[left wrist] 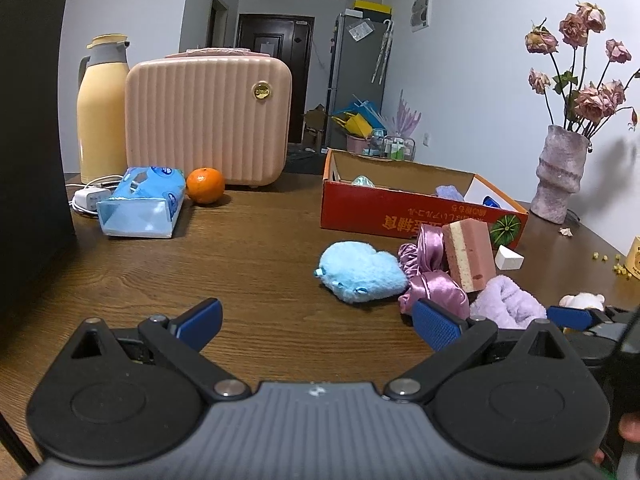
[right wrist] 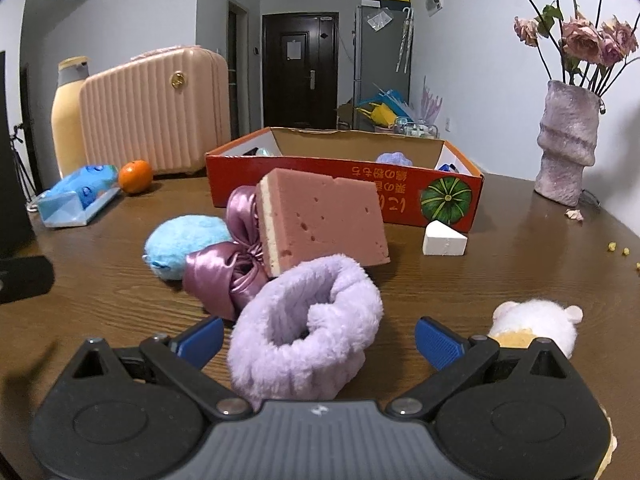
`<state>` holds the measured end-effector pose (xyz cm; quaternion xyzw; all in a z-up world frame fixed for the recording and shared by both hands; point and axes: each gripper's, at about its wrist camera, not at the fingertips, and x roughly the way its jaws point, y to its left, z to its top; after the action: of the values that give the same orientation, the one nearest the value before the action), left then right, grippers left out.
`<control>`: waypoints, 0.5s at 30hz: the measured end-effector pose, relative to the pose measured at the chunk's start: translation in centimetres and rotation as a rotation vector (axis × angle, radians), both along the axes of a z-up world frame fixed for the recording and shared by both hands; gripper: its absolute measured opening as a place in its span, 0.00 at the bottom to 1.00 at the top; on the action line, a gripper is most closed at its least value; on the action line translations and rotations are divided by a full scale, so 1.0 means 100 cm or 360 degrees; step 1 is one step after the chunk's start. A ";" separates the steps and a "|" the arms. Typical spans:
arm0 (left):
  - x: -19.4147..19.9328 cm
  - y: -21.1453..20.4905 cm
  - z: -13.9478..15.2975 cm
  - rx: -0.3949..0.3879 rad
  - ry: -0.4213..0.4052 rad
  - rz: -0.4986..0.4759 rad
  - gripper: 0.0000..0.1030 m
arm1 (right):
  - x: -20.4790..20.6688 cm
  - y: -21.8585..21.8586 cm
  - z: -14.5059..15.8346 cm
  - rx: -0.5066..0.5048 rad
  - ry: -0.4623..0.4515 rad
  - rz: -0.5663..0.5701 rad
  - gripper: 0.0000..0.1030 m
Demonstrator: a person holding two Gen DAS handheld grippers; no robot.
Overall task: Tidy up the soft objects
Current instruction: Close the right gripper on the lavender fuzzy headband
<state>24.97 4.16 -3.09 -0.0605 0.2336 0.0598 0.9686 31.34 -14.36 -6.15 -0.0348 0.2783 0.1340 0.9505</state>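
Low in frame, the right gripper (right wrist: 319, 340) gapes wide around the lilac fluffy band (right wrist: 306, 328), not clamping it. The left gripper (left wrist: 318, 326) is spread wide, empty, over bare table (left wrist: 240, 248) at lower centre.

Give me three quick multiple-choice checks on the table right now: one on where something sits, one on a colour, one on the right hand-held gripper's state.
1. Where is the white wedge sponge?
A. inside the red box
B. on the table in front of the red box
C. on the pink case

2. What colour is the fluffy band nearest the right hand-held gripper?
A. lilac
B. green
C. orange

3. How is the right hand-held gripper?
A. shut on the band
B. shut on nothing
C. open, a finger on each side of the band

Answers: 1 B, it lies on bare wood by the box's pumpkin corner; 2 A, pale purple plush; 3 C, blue pads spread wide.
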 end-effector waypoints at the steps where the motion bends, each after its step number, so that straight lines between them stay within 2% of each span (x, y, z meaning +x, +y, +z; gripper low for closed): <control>1: 0.000 0.000 0.000 0.0002 0.0002 0.0001 1.00 | 0.002 0.002 -0.001 -0.0016 -0.0003 -0.0006 0.98; 5: 0.001 0.000 -0.001 -0.0001 0.0011 0.0004 1.00 | 0.007 0.007 -0.003 -0.0068 -0.0017 0.0008 0.91; 9: 0.002 0.000 -0.002 0.0001 0.0022 0.0004 1.00 | 0.004 0.009 -0.002 -0.0078 -0.0037 0.0049 0.76; 11: 0.003 0.000 -0.003 0.0000 0.0026 0.0002 1.00 | 0.002 0.009 -0.002 -0.0073 -0.0049 0.0070 0.61; 15: 0.003 -0.001 -0.003 -0.0001 0.0034 0.0001 1.00 | -0.001 0.006 -0.001 -0.0028 -0.0036 0.0106 0.43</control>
<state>25.31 4.10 -3.39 -0.0602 0.2441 0.0606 0.9660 31.24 -13.73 -6.23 -0.0540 0.2673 0.1628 0.9482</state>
